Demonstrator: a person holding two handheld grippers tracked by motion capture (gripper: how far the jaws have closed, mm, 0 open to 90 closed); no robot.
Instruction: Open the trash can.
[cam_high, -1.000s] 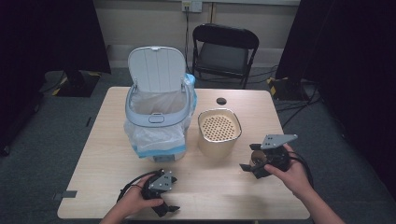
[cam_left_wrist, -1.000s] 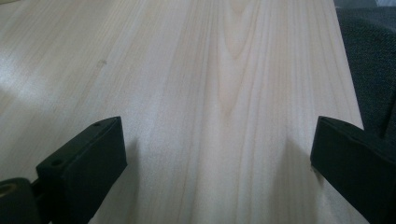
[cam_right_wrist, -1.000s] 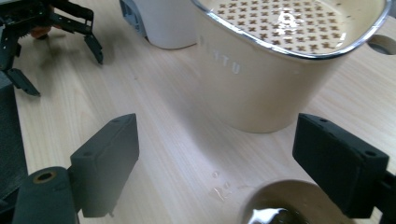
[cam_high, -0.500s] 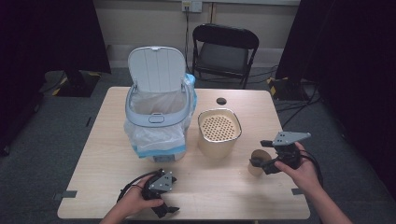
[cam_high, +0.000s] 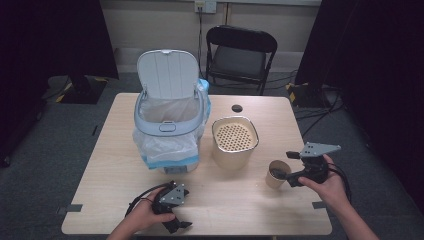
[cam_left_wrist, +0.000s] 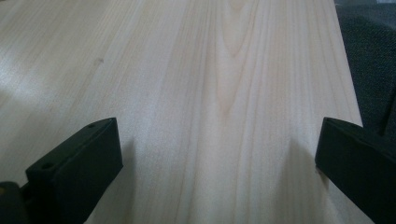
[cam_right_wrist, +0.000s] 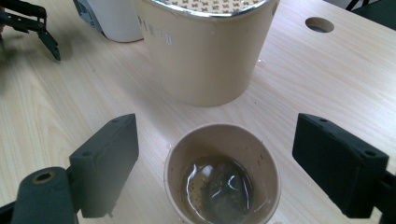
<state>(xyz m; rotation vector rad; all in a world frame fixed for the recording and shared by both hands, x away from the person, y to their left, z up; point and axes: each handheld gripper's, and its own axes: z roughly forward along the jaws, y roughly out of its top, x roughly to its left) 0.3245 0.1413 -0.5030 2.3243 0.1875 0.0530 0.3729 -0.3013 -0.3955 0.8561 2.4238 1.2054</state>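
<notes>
Pulled back a little to the right with the right gripper (cam_high: 287, 176) since a second ago, and left the paper cup (cam_right_wrist: 222, 186) standing on the table (cam_high: 125, 200). Kept the left gripper (cam_high: 176, 225) where it was, low at the near edge.

Saw a big wooden table first, with a black folding chair (cam_high: 240, 55) behind it. Saw a white bin (cam_high: 167, 130) at the back left of the table, lid up, with a plastic bag inside. Found a cream pot (cam_high: 235, 145) just right of the bin, with a lid full of little holes. Found the paper cup near the pot, on the right side of the table. Spotted a small round hole (cam_high: 237, 108) in the table behind the pot.

Held the right jaws wide, one on each side of the cup, not touching it. Held the left jaws wide too, over bare wood, with nothing between them.

Looked like a light cup with soft walls, easy to crush. Had brown water and maybe a tea bag inside, so easy to spill. Best gripped softly across the middle of the wall and kept upright.

Made out faint raised letters on the pot, but could not read them for sure.
</notes>
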